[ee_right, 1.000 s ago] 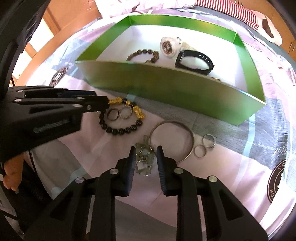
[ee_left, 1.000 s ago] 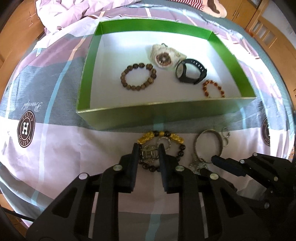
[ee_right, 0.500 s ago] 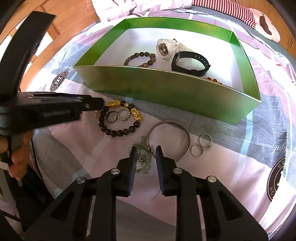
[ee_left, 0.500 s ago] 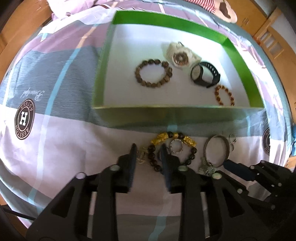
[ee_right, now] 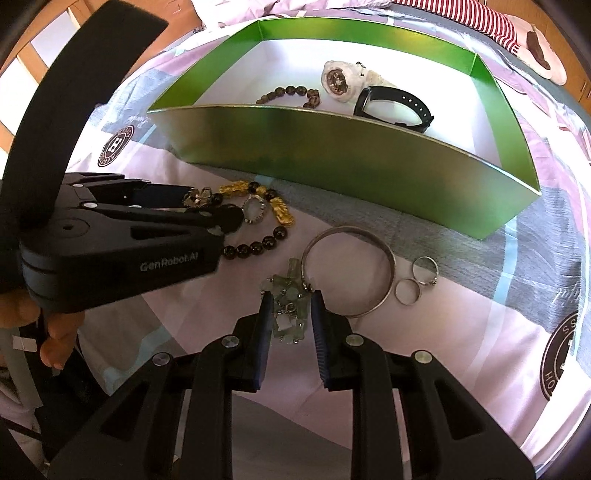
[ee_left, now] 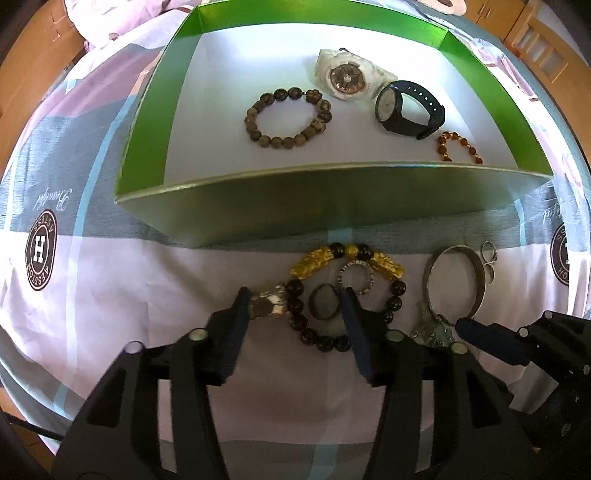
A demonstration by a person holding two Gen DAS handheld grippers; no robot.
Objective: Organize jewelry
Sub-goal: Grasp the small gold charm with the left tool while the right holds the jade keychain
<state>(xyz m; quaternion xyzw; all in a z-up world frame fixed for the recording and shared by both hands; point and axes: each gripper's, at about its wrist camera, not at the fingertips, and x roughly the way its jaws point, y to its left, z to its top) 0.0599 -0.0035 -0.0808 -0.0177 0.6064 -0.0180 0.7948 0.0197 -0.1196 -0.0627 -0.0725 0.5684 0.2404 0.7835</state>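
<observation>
A green box (ee_left: pixel 332 206) holds a brown bead bracelet (ee_left: pixel 288 118), a white watch (ee_left: pixel 345 77), a black watch (ee_left: pixel 406 107) and an amber bracelet (ee_left: pixel 458 146). In front of it lie a black-and-gold bead bracelet (ee_left: pixel 347 291), two rings inside it (ee_left: pixel 325 304), a silver bangle (ee_left: pixel 456 280), two small rings (ee_right: pixel 415 284) and a pale green pendant (ee_right: pixel 290 310). My left gripper (ee_left: pixel 295 306) is open over the bead bracelet, a small silvery piece (ee_left: pixel 267 304) against its left finger. My right gripper (ee_right: pixel 290 306) has its jaws on both sides of the green pendant, slightly apart.
Everything rests on a bed sheet (ee_left: pixel 110 295) in lilac, grey and blue with round logos. Wooden furniture (ee_left: pixel 535 37) stands beyond the box. A striped cloth (ee_right: pixel 498 26) lies at the far right.
My left gripper has opened wide and lowered over the bead bracelet, moving closer to the box. My right gripper has opened a little around the green pendant.
</observation>
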